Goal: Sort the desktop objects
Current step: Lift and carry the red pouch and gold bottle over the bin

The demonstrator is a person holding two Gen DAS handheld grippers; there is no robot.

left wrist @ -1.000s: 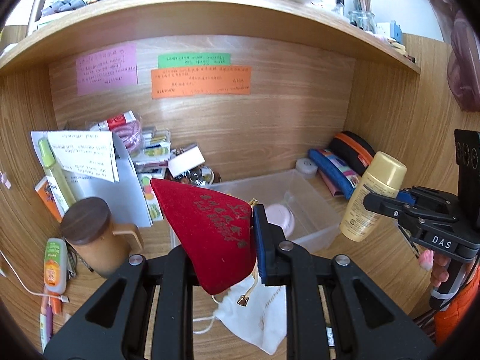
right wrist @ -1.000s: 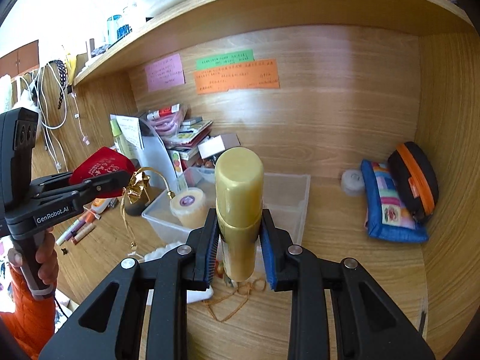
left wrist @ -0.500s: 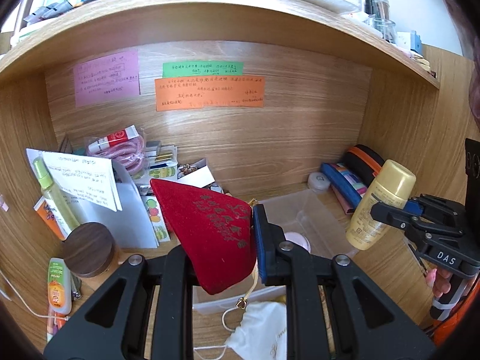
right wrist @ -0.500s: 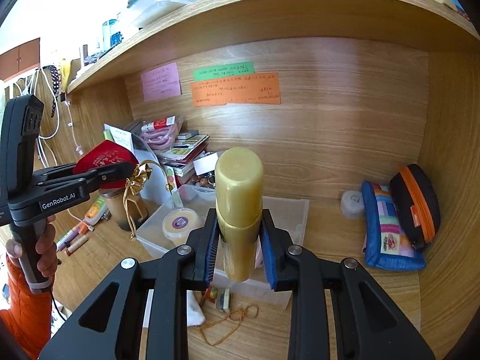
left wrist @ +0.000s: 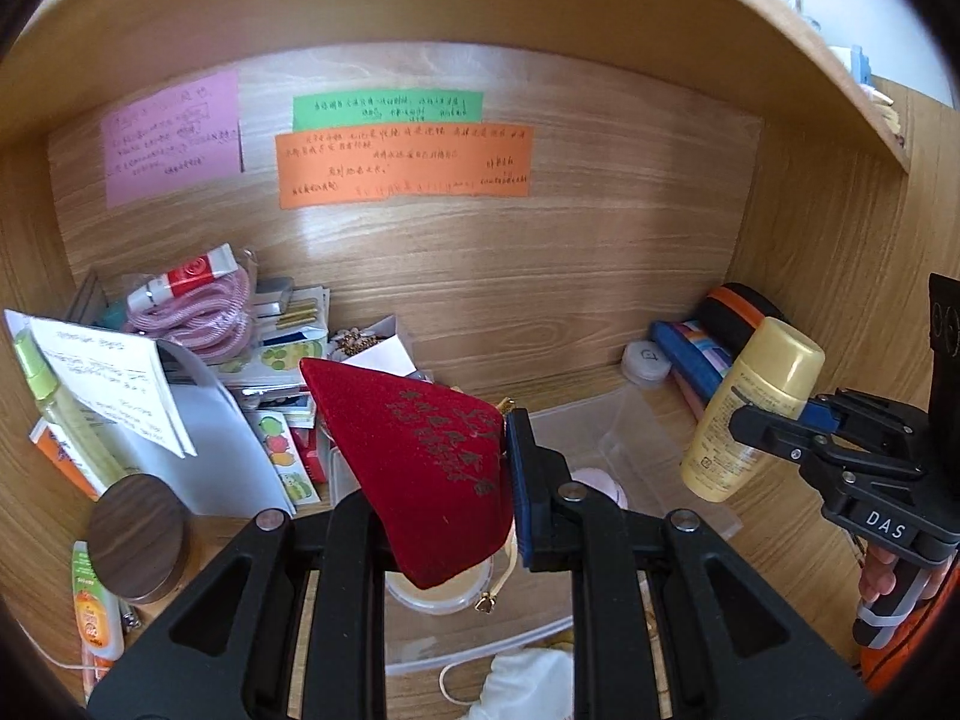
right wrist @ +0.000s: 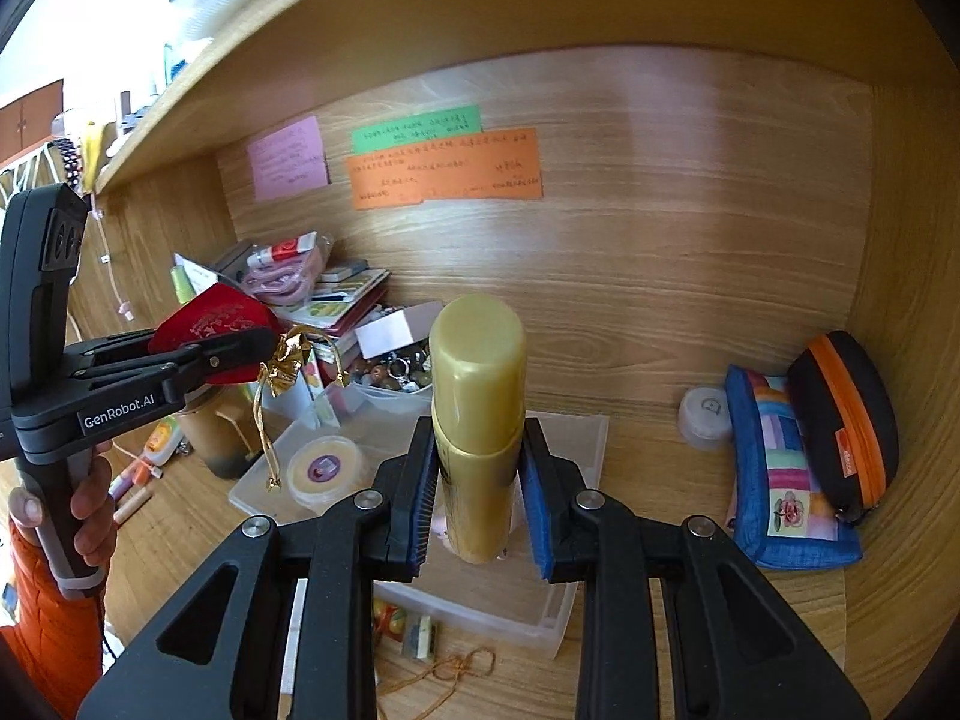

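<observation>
My left gripper (left wrist: 447,480) is shut on a red velvet pouch (left wrist: 420,456) with gold print and a gold drawstring, held above the clear plastic box (left wrist: 636,420). It also shows in the right wrist view (right wrist: 240,354) with the pouch (right wrist: 210,318) and its hanging gold cord (right wrist: 270,420). My right gripper (right wrist: 477,480) is shut on an upright gold-capped yellow bottle (right wrist: 477,408), above the box (right wrist: 576,438). The bottle also shows in the left wrist view (left wrist: 750,414). A round cream jar (right wrist: 327,468) lies in the box.
A cluttered pile of books, papers and a pink cord (left wrist: 210,324) fills the back left. A wooden-lidded cup (left wrist: 141,534) stands at the left. A blue pencil case (right wrist: 774,480), a black-orange case (right wrist: 840,420) and a small white pot (right wrist: 705,414) sit at the right.
Both grippers have moved forward and deeper under the shelf with their objects, so that the pouch and the bottle now hang over the clear box. Neither grip has changed.
</observation>
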